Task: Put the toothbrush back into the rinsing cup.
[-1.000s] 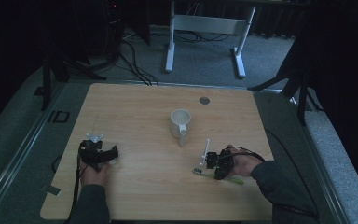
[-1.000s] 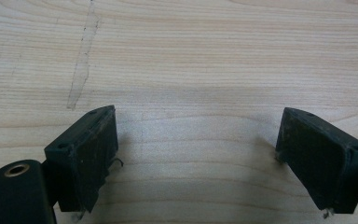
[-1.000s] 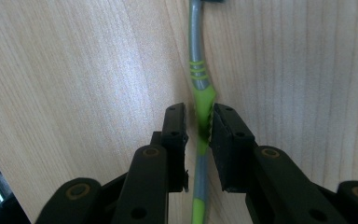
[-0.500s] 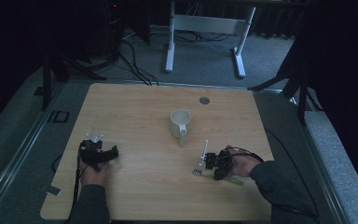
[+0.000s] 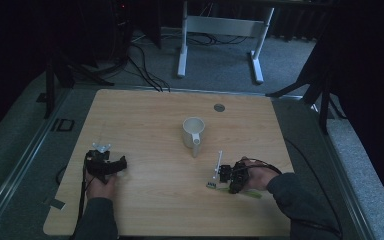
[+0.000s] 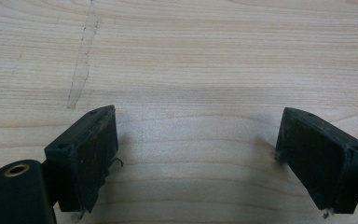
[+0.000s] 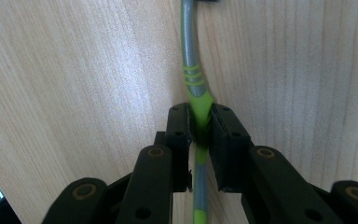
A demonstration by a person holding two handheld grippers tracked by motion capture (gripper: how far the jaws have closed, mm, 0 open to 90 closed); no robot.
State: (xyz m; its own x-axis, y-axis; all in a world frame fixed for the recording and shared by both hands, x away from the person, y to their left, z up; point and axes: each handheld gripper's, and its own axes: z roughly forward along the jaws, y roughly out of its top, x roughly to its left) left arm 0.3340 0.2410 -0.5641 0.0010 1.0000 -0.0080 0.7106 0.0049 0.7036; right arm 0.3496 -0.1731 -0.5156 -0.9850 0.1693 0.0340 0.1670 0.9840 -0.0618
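The right gripper (image 7: 200,135) had shifted slightly toward 7 o'clock over the last second, jaws clamped on the green-grey toothbrush (image 7: 192,70) lying on the table (image 5: 145,110). This suggested a lift was beginning. The left gripper (image 6: 196,154) rested unchanged, jaws wide. The mug (image 5: 194,132) stood at centre.

I see the table (image 5: 155,115) with a mug (image 5: 193,131) near its middle and a small disc (image 5: 219,107) behind it, toward the far edge. Left gripper (image 5: 122,164) sits at the near left on the wood, jaws wide apart over bare table. Right gripper (image 5: 223,173) sits near right, in front and right of the mug, jaws closed on a toothbrush (image 7: 195,79) that lies on the table. A white piece (image 5: 218,161) lies just beside it, mug side. A stand (image 5: 220,35) is on the floor behind the table.
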